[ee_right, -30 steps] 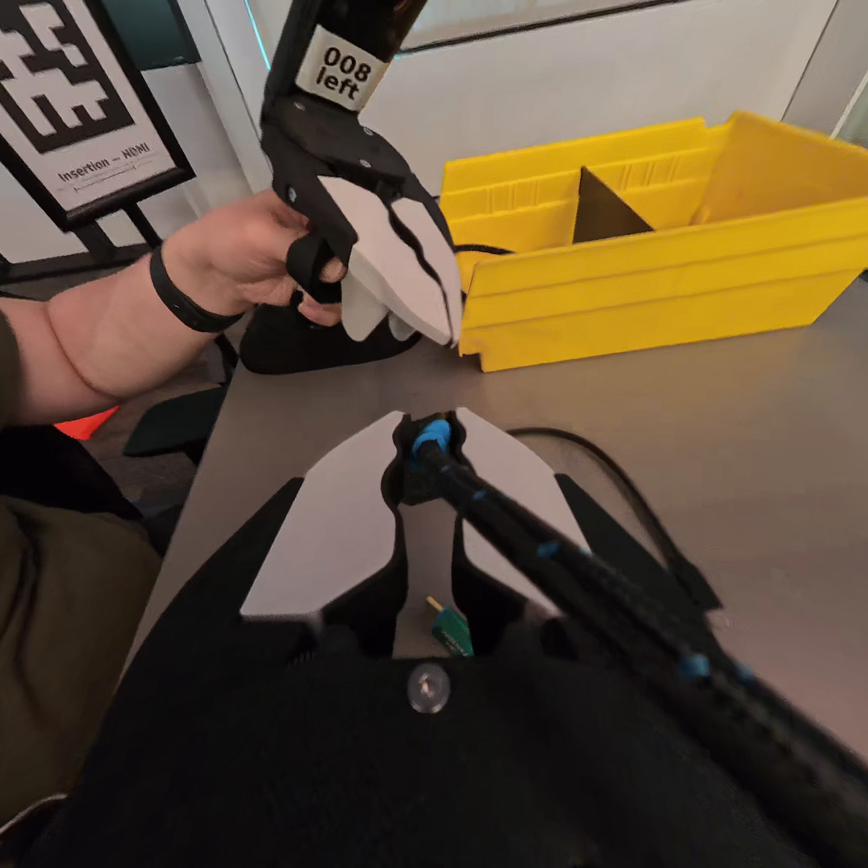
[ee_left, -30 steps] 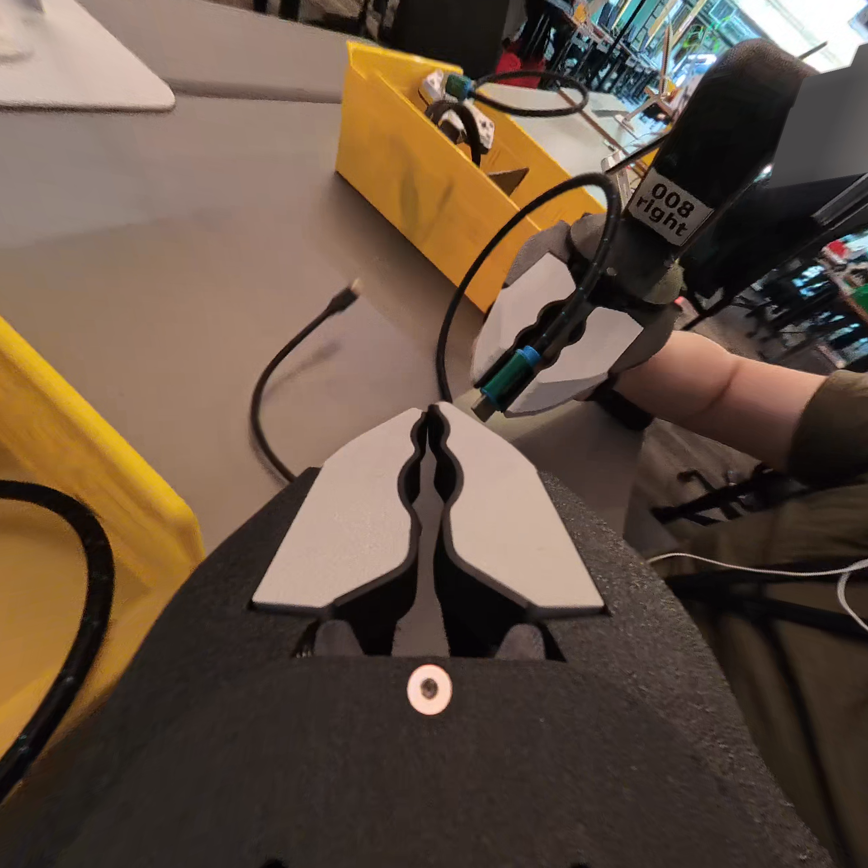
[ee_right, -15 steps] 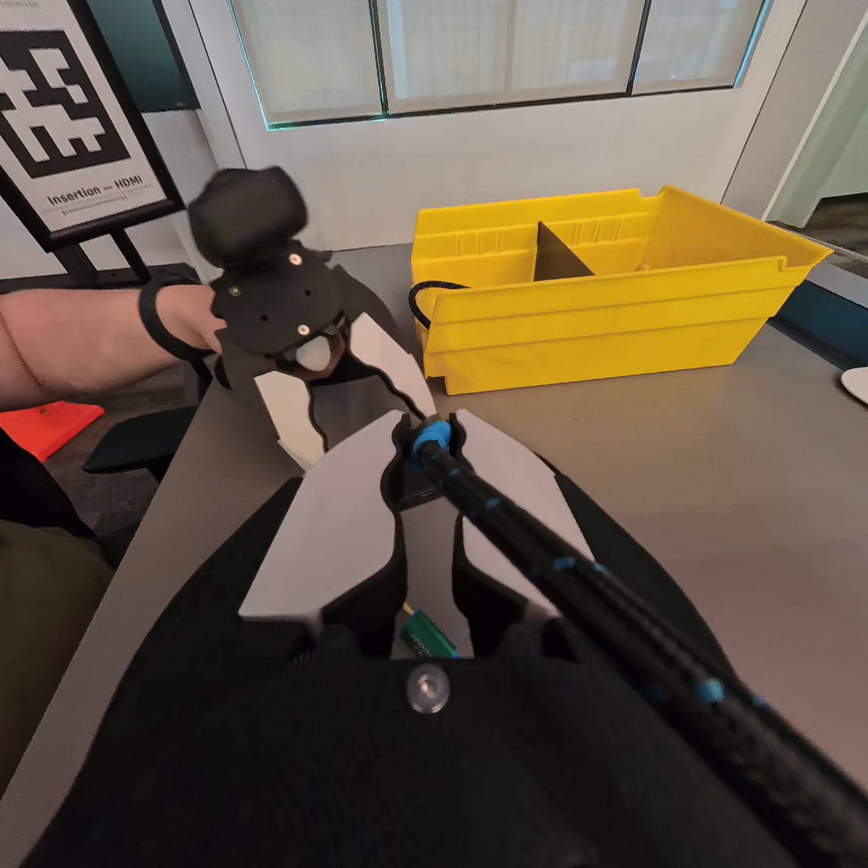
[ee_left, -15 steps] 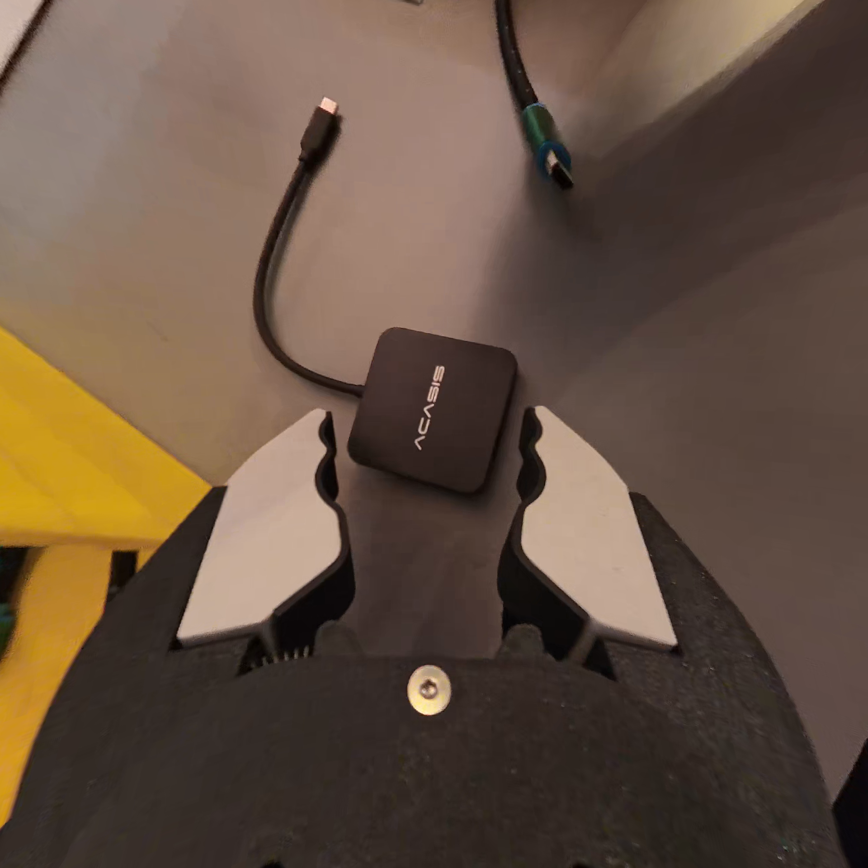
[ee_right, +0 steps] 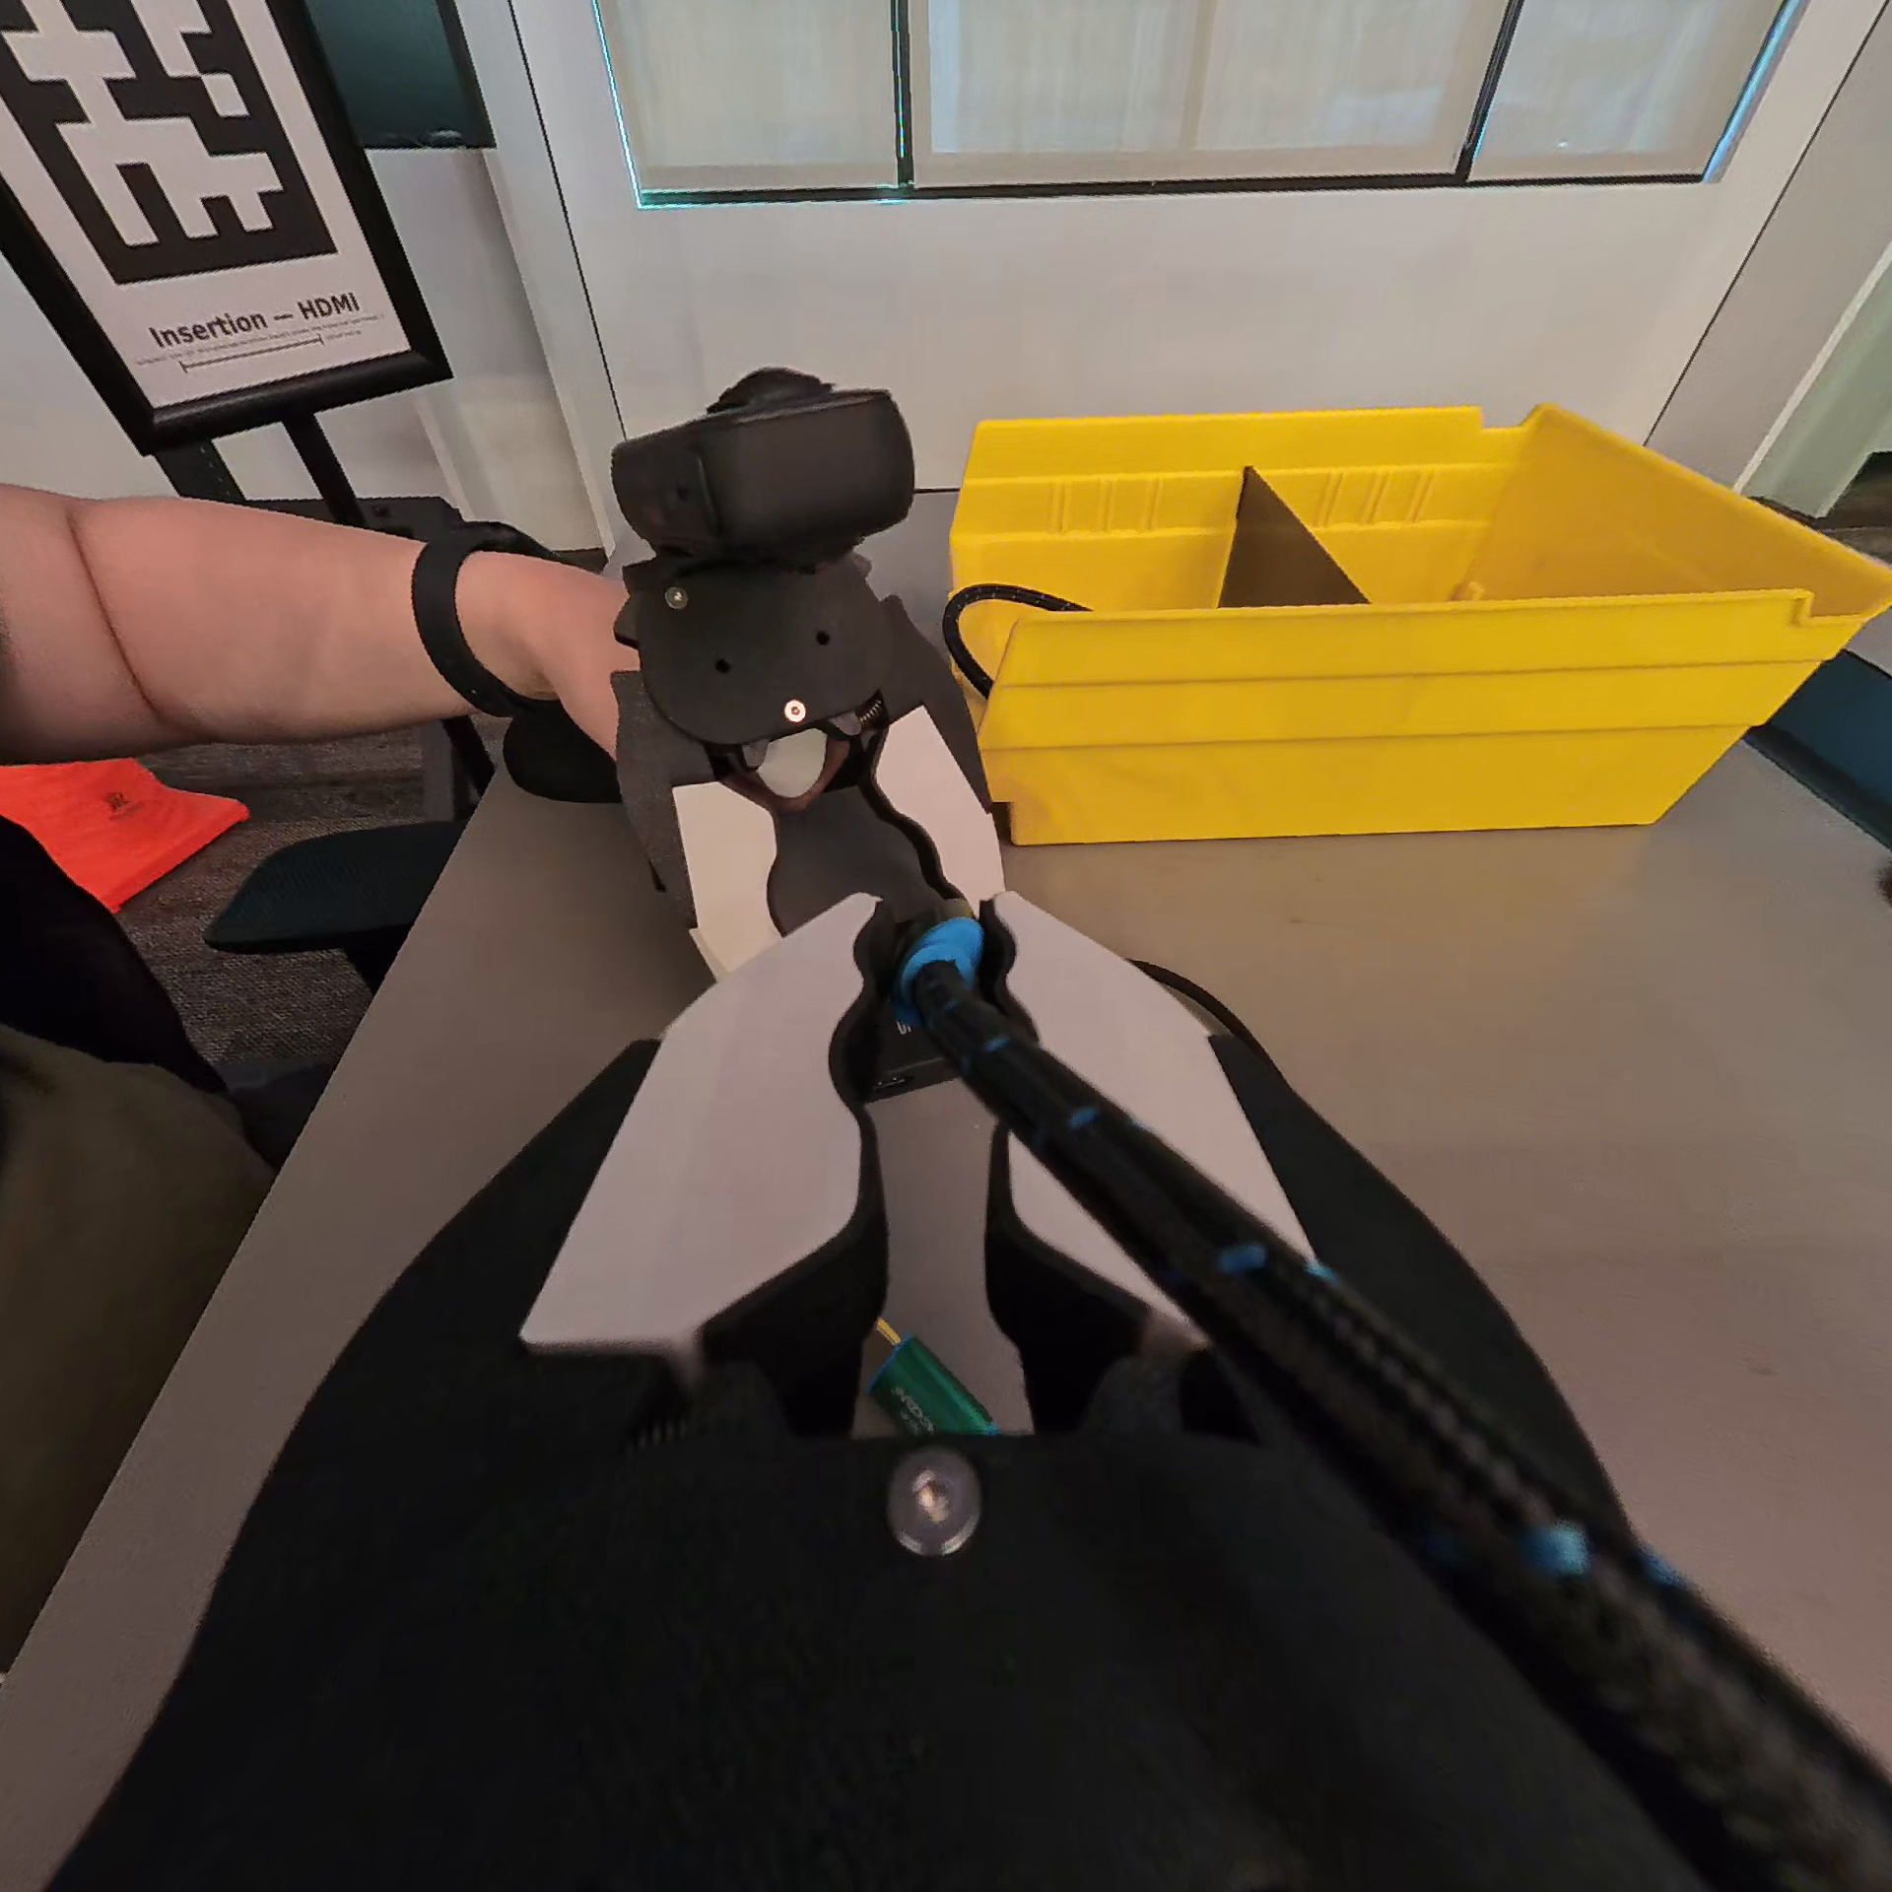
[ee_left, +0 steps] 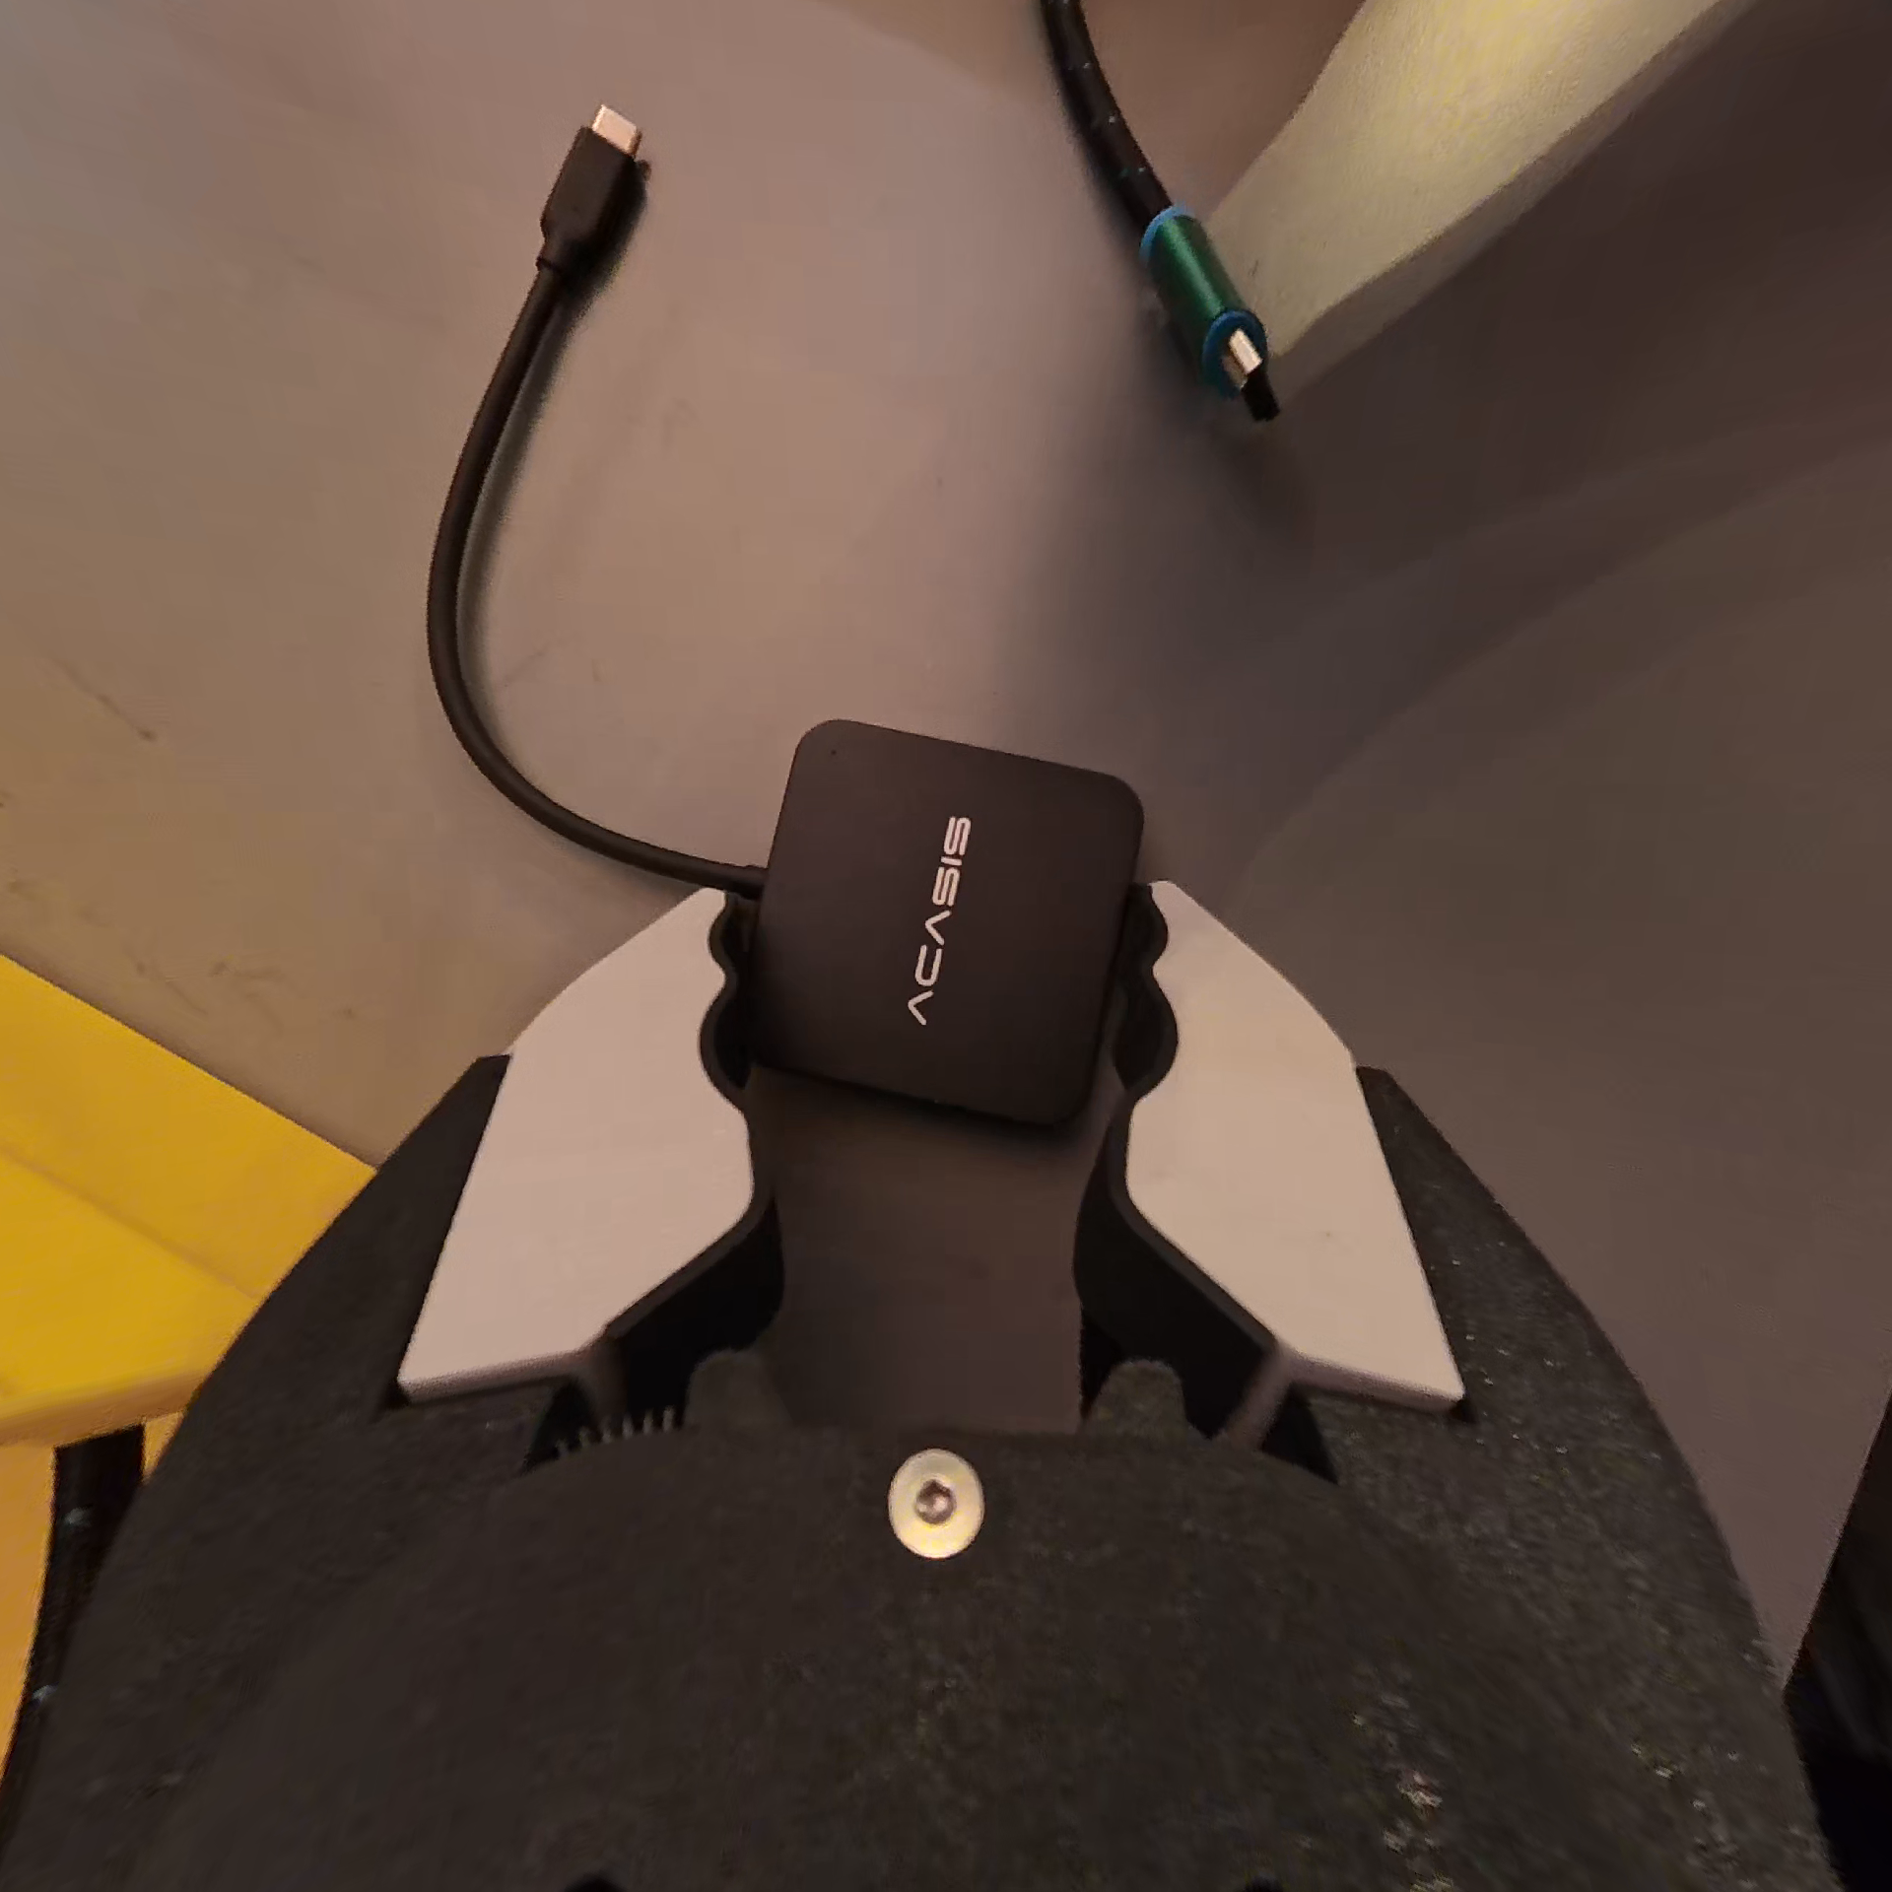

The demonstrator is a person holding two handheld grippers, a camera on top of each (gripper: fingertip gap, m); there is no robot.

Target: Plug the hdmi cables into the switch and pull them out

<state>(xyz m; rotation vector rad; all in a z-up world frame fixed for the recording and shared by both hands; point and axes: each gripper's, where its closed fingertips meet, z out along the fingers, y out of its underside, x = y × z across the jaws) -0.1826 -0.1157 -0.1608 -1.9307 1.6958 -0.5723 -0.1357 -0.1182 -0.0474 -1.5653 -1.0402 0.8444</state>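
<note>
The black square switch point(ee_left: 952, 921) lies on the grey table, and my left gripper point(ee_left: 937, 901) is shut on its two sides. Its short black lead point(ee_left: 461, 573) curls away to the left. In the right wrist view my right gripper point(ee_right: 927, 906) is shut on an HDMI plug with a blue collar point(ee_right: 937, 947). It holds the plug just above the switch point(ee_right: 906, 1070), facing my left gripper point(ee_right: 850, 911). A second, green HDMI plug point(ee_left: 1208, 297) lies loose on the table beyond the switch. It also shows under my right gripper point(ee_right: 921, 1403).
A yellow bin point(ee_right: 1382, 717) with a divider stands at the back right and holds a black cable point(ee_right: 983, 614). Its yellow edge point(ee_left: 123, 1177) is close on my left. A framed sign on a stand point(ee_right: 205, 205) is beyond the table's left edge. My hands' fingertips stand some 12 cm from each other.
My left gripper swung down over the table, opened around the switch, then closed on its sides. My right gripper kept its plug and came in close above the switch.
</note>
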